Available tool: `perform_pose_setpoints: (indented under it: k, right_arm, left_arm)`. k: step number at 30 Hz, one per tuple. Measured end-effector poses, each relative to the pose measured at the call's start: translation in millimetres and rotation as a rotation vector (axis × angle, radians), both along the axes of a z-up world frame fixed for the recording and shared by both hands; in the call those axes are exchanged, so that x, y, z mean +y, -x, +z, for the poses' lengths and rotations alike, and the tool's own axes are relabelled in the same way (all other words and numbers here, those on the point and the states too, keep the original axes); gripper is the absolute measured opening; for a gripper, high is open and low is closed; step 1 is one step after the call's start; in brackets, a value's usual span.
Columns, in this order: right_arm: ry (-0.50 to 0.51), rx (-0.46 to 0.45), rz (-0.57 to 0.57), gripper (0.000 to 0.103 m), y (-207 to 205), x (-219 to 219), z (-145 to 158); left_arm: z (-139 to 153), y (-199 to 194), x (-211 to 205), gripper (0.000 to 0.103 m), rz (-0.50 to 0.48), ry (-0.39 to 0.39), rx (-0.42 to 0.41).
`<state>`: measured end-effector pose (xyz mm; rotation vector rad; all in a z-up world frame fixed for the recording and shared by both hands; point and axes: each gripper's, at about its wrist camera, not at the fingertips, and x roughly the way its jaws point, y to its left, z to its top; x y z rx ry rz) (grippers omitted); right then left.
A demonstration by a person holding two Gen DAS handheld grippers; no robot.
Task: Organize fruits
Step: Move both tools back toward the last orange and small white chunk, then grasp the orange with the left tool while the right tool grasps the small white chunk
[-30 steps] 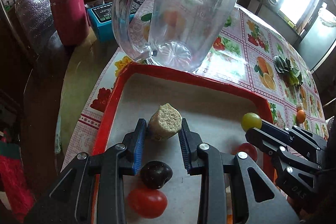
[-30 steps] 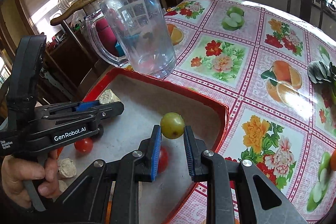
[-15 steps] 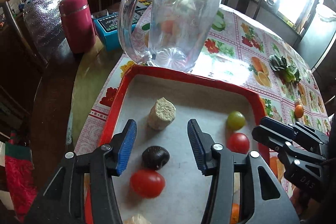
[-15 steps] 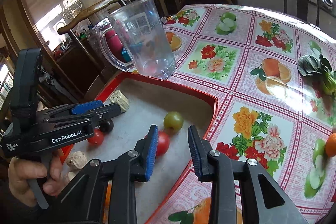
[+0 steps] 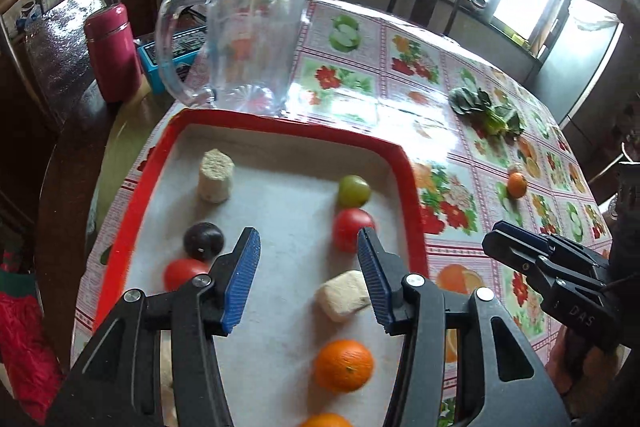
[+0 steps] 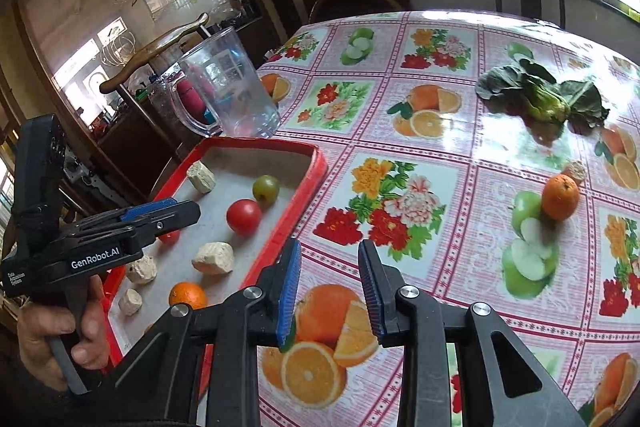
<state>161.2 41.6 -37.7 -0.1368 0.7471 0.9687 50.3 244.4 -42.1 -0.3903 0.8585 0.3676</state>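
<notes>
Here both grippers hang empty. The left gripper (image 5: 308, 255) sits low in its own view over the red tray (image 5: 412, 195), its blue fingers (image 5: 240, 283) spread with nothing between them but bare tray floor. The right gripper (image 6: 329, 279) is at the bottom of its view over the flowered tablecloth (image 6: 460, 163), just off the tray's right rim, its fingers a little apart and pinching nothing.

In the tray, a green fruit (image 5: 353, 190) lies near the right wall with a red tomato (image 5: 352, 233) touching it just below. A pale cork-like chunk (image 5: 215, 176) stands at upper left, a dark plum (image 5: 203, 240) and a second tomato (image 5: 182, 273) lie at left, and another pale chunk (image 5: 343, 295) and an orange (image 5: 344, 365) sit lower down.

Out on the cloth, right of centre in the right view, lies a loose orange (image 6: 560, 197), with a leafy green (image 6: 540, 95) above it. A clear pitcher (image 5: 248, 39) stands behind the tray.
</notes>
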Motion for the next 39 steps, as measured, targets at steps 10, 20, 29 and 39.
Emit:
perform_pose_setpoints:
  k: [10,20,29,39]
  right_arm:
    - [0.004,0.019,-0.113,0.032,-35.8,-62.4,-9.7]
    - [0.009,0.012,-0.235,0.032,-79.4,-125.7,-11.7]
    - [0.002,0.015,-0.308,0.032,-117.7,-169.1,-6.6]
    - [-0.019,0.038,-0.353,0.034,-140.5,-189.4,-9.5]
  left_arm:
    - [9.7,-20.2,-45.7,0.049,-0.086,-0.007,-0.011]
    - [8.1,-72.5,-114.2,0.049,-0.221,-0.002,-0.01]
    - [-5.3,-150.6,-173.9,0.049,-0.331,-0.02,0.008]
    - [-35.2,-210.4,-196.8,0.049,-0.387,-0.029,0.048]
